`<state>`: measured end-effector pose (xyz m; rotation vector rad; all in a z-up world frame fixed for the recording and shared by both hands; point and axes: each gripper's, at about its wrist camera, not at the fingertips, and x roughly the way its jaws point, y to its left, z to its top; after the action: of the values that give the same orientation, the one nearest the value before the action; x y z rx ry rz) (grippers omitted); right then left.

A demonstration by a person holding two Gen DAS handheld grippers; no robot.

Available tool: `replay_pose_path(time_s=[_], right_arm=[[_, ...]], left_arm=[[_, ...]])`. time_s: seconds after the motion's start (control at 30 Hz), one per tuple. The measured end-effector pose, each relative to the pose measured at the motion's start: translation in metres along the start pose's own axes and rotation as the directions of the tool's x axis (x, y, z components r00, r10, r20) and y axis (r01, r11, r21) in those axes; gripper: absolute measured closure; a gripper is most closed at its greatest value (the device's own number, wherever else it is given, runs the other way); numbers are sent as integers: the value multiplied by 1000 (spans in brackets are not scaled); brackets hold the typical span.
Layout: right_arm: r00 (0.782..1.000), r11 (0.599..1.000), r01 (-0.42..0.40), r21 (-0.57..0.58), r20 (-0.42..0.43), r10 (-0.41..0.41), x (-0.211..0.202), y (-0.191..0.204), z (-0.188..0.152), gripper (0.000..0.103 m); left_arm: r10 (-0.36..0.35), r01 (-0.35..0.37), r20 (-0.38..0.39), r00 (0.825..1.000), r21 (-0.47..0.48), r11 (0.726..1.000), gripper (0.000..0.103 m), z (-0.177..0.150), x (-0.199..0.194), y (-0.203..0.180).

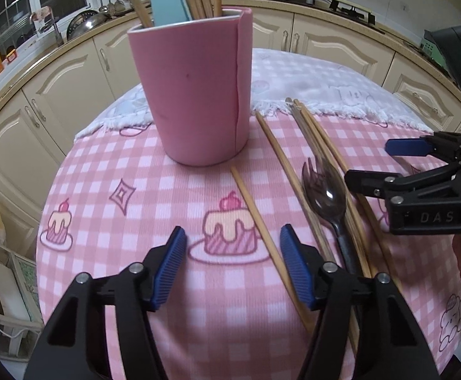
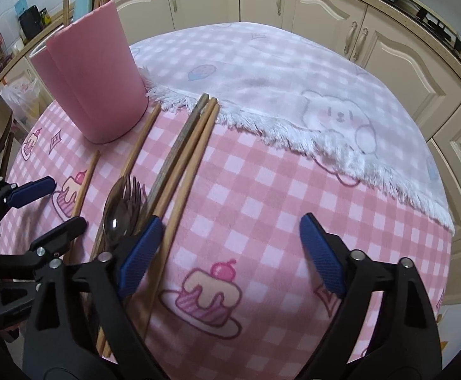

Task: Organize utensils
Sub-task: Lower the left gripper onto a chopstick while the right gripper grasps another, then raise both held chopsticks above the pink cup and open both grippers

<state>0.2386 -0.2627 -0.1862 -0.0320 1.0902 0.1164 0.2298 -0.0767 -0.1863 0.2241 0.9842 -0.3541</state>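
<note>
Hovering over wooden chopsticks (image 1: 263, 224), left gripper (image 1: 233, 264) and right gripper (image 2: 230, 253), jaws apart, empty.

Pink checked tablecloth (image 1: 167, 190) with cake doodles sits right under the fingers. Beyond them there's a fringed white towel (image 2: 262, 72), then cream cabinets (image 1: 341, 44).

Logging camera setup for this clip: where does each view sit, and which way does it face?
Left wrist: on the left gripper, angled down at the pink holder; own fingers, right gripper, hand edge show.
Right wrist: on the right gripper, angled down at the chopsticks; own fingers, left gripper show.
Shared: holder, chopsticks, spoon.
</note>
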Motion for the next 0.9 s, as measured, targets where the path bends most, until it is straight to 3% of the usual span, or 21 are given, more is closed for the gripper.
replay_pose_path(time_s=[0.1,0.23,0.27,0.3,0.33,0.37,0.53,0.67,0.9], right_arm=[[1000,1000,3,-4,-18,-3,3,1,11,36],[998,1000,7,-16,-58,-8,13,4,32,43],[998,1000,11,-25,-63,-13,16,5,37,47],[998,999,11,-36,-61,-13,19,6,44,63],[998,999,4,-46,-57,-6,19,8,47,85],[998,999,-7,-47,-57,5,20,7,49,96],[996,997,-80,4,-32,81,15,-5,40,97],[987,986,-157,62,36,155,-1,-21,31,97],[938,952,-285,114,238,253,-54,-43,30,97]], left_arm=[[-10,10,-24,1000,16,1000,59,10,5,-1],[-29,32,-66,997,46,998,73,24,12,-3],[-33,37,-73,997,51,998,84,26,13,-3],[-37,41,-79,996,54,998,93,28,14,-4],[-45,50,-88,995,57,997,94,30,14,-4],[-51,56,-90,995,58,997,98,31,15,-5],[-80,82,-65,995,40,996,99,25,8,-1],[-95,95,-16,995,16,995,99,20,-7,8],[-122,128,163,979,-31,991,99,23,-54,20]])
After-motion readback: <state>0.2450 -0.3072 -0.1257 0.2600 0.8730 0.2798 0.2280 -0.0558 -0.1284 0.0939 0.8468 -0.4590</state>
